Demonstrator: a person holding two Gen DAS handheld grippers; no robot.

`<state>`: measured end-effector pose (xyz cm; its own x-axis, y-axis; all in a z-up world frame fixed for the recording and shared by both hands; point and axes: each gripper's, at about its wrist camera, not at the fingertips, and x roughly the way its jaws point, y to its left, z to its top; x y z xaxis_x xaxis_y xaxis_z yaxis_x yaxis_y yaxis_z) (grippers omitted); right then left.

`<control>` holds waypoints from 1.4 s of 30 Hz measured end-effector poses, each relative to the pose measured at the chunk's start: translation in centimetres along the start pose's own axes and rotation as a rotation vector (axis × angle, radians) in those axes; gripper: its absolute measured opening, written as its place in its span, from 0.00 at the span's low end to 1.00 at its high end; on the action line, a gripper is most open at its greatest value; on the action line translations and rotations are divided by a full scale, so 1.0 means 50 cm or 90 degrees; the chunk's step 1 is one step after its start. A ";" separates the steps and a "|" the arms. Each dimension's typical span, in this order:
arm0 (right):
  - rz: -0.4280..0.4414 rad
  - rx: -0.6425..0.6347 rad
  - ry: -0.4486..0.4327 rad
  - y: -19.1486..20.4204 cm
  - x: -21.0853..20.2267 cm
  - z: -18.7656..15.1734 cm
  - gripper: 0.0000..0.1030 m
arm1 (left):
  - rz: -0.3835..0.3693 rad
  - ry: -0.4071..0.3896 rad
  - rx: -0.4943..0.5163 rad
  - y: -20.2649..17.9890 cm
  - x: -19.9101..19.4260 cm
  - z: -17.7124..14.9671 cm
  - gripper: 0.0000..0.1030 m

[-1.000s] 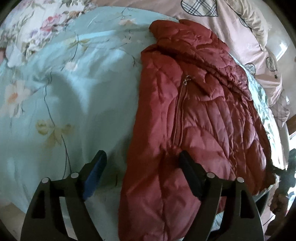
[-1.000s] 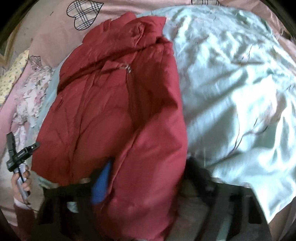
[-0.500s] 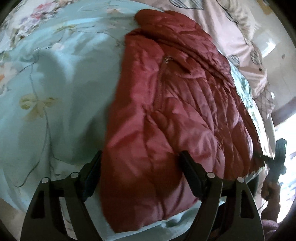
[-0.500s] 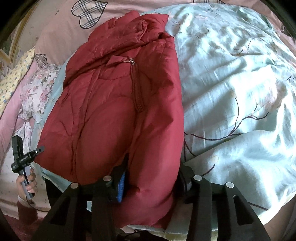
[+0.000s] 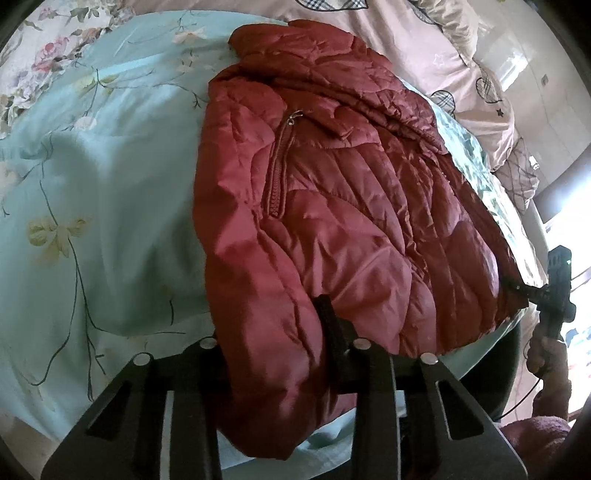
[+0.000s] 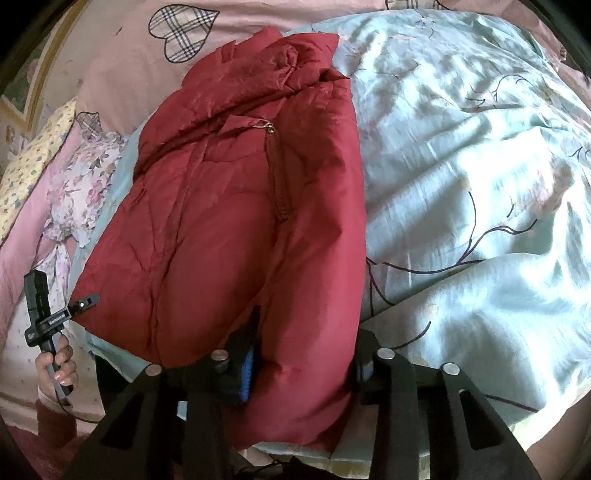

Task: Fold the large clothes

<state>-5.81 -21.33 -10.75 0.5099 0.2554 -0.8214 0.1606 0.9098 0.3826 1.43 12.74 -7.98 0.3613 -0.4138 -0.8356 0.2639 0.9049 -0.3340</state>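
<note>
A dark red quilted jacket (image 5: 332, 206) lies on a light blue floral bedspread (image 5: 103, 192), collar at the far end, zipper up the middle, hem toward me. My left gripper (image 5: 273, 332) is closed on a thick fold of the hem. In the right wrist view the same jacket (image 6: 236, 221) lies left of centre, and my right gripper (image 6: 303, 354) is closed on its near hem fold. The fingers are partly buried in fabric. Each view shows the other gripper at the jacket's far hem corner: the right one (image 5: 557, 288) and the left one (image 6: 48, 317).
Pink pillows with plaid hearts (image 6: 177, 33) lie beyond the jacket's collar. A floral cloth (image 6: 81, 177) and a yellow patterned pillow (image 6: 33, 155) sit left. The bed's near edge (image 6: 406, 458) runs under my grippers. Rumpled bedspread (image 6: 480, 184) spreads to the right.
Both grippers have closed in from wide open onto the jacket's near hem. The left one shifted sideways from the bedspread onto the jacket edge.
</note>
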 end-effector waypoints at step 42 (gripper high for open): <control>0.173 -0.012 -0.256 0.030 -0.118 0.179 0.23 | -0.079 -0.228 -0.022 -0.040 -0.134 0.204 0.16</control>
<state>-1.01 -24.37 -1.56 0.8178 0.3412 -0.4635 -0.0368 0.8347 0.5495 7.60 12.70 2.76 0.6198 -0.5234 -0.5847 0.2973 0.8462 -0.4423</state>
